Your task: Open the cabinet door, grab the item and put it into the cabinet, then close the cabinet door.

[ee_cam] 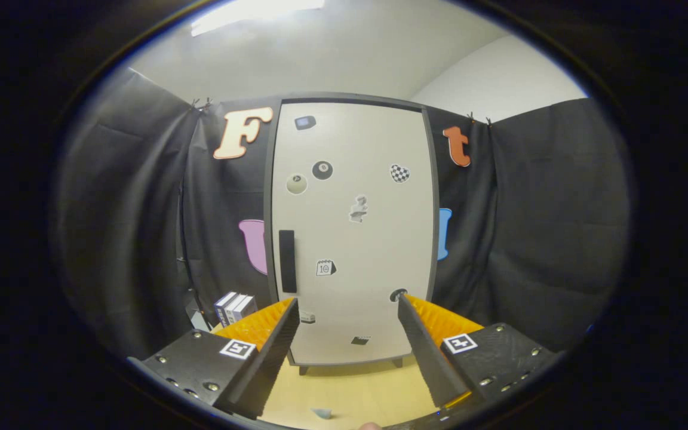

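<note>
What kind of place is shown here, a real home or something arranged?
Most likely a staged booth, not a real home. Black cloth hangs as walls around one pale cabinet, door shut, with stickers and a dark handle. It stands on a light wooden surface. The tool is open, empty, facing the door.

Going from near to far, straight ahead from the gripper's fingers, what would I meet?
The open gripper with nothing between its fingers → bare wooden tabletop → the closed cabinet door dotted with magnets, its dark handle on the left → the booth's black cloth wall behind.
</note>
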